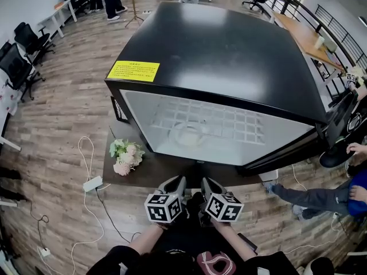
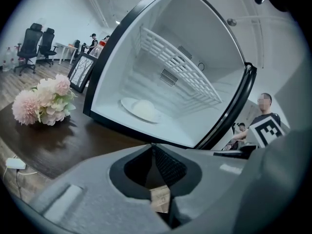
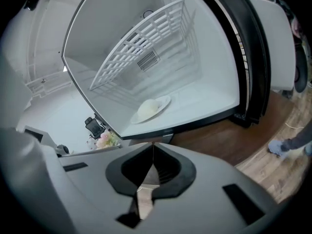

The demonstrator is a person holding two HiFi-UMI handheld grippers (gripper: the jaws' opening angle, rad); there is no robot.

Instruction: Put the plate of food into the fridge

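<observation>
A white plate (image 1: 189,135) with a pale mound of food lies on the floor of the open black fridge (image 1: 229,56), under a white wire shelf (image 1: 213,121). The left gripper view shows the plate (image 2: 139,110) straight ahead inside the white cavity, and the right gripper view shows the plate (image 3: 151,108) too. Both grippers hang side by side in front of the fridge opening, well back from the plate. My left gripper (image 1: 174,183) (image 2: 152,145) is shut with nothing in it. My right gripper (image 1: 209,185) (image 3: 153,144) is also shut and empty.
The fridge stands on a low dark table (image 1: 146,173). A bunch of pink flowers (image 1: 126,153) (image 2: 44,100) lies at its left, near a picture frame (image 2: 80,72). The fridge door (image 3: 278,48) is swung open at the right. A seated person's legs (image 1: 309,199) and floor cables (image 1: 92,183) are nearby.
</observation>
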